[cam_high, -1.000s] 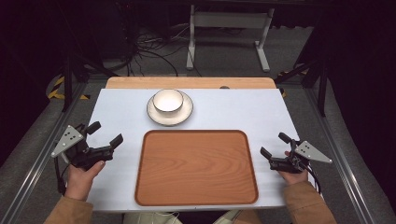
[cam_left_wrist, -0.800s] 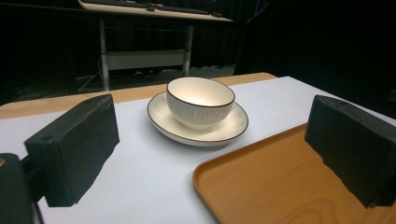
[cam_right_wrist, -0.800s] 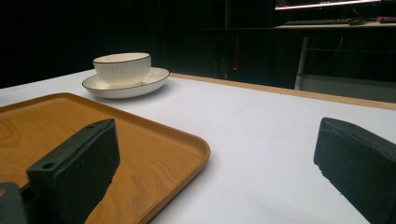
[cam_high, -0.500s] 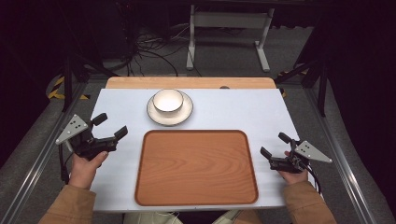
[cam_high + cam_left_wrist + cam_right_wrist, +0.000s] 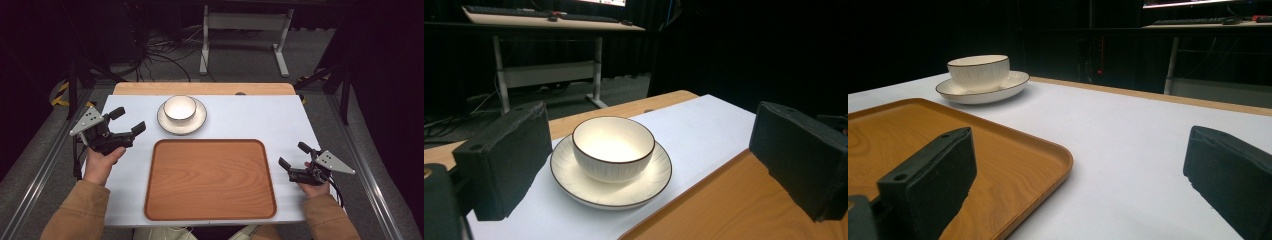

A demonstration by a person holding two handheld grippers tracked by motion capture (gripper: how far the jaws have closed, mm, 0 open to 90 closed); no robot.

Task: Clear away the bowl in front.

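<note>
I have the left gripper (image 5: 124, 126) spread wide with nothing in it, near the bowl (image 5: 180, 107) and pointed at it from about eight o'clock. The bowl sits upright on its plate (image 5: 198, 123) at twelve o'clock on the table (image 5: 260, 117), just beyond the wooden tray (image 5: 210, 180). My right gripper (image 5: 294, 156) rests released at the tray's three o'clock edge.

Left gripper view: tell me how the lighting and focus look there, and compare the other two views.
Left gripper view: the bowl glows brightly inside, its plate stays sharp, and the near black jaws look soft. Right gripper view: low and dim, the tray shows soft sheen, and the bowl's far side sits in shade. High view: the table is evenly lit against dark surroundings.
</note>
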